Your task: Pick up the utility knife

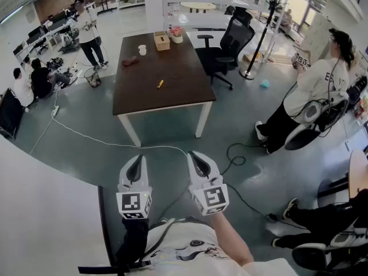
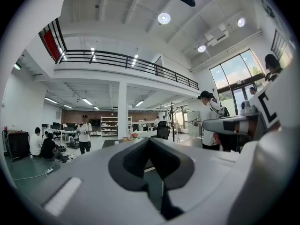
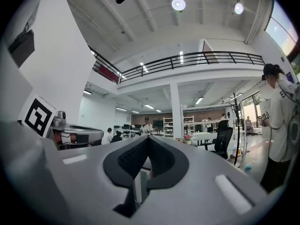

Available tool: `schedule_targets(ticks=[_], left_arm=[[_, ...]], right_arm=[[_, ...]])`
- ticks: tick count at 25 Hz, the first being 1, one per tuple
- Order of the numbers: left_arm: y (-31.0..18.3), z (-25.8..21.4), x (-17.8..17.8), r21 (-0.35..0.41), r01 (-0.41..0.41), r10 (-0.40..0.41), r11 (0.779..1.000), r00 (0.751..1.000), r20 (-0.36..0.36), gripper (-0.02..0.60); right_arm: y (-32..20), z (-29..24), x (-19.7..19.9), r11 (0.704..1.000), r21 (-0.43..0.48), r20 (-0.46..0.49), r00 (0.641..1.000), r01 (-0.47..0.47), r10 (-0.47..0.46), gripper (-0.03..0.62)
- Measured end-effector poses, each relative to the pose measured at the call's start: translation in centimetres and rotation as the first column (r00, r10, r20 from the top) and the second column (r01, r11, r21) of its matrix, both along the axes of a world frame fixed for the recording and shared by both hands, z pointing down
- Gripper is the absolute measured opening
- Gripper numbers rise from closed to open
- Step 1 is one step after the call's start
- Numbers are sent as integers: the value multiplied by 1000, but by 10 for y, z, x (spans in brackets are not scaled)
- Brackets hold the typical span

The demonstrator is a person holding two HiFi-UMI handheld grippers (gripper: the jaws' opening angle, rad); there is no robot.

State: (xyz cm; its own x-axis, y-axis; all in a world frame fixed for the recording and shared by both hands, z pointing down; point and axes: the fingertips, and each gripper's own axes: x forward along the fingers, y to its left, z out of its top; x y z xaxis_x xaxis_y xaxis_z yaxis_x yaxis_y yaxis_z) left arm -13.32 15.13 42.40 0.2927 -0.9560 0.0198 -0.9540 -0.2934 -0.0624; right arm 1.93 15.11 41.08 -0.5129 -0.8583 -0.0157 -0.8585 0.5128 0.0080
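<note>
The utility knife [image 1: 160, 84] is a small yellow thing lying near the middle of a dark brown table [image 1: 190, 94], far ahead of me. Both grippers are held low and close to my body, well short of the table, side by side over the grey floor. My left gripper [image 1: 137, 161] is shut with nothing in it, and its jaws [image 2: 149, 142] fill the lower part of the left gripper view. My right gripper [image 1: 196, 156] is shut and empty too, jaws together [image 3: 147, 140]. I cannot make out the knife in either gripper view.
On the table's far end stand a tissue box [image 1: 162, 40], a white cup [image 1: 142, 49], a flower pot [image 1: 176, 34] and a brown object [image 1: 130, 61]. A black office chair [image 1: 230, 45] is at its right. A white cable [image 1: 115, 142] crosses the floor. A person [image 1: 313, 94] stands at right.
</note>
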Motion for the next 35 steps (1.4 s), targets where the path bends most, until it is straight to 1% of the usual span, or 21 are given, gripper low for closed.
schedule_targets(ticks=[8,12,16,21,28,35], left_arm=[[7,-2,7,-6,2,-2,1000,1000,-3,-2],[6,-2,13,-7,-7,7,1000,1000,-4,-2],[5,1,19,-14,-8,8,1000,1000,-7,-2],[5,4,24,-35,-3,3,999,1000,-8,-2],[8,17,38,-80,6,-9,997,1000,-30,-1],[18,40,40,-125,41,-44,991,999,-18,0]], right_arm=[[7,0,6,1000,-13,-4,1000,-1,1,-2],[7,1,6,1000,-18,13,1000,24,-24,0],[7,2,9,999,-18,5,999,31,-31,0],[4,3,21,999,-34,-8,1000,20,-20,2],[6,11,44,997,-72,-14,999,32,-33,2],[6,30,49,992,-112,-12,998,61,-63,2]])
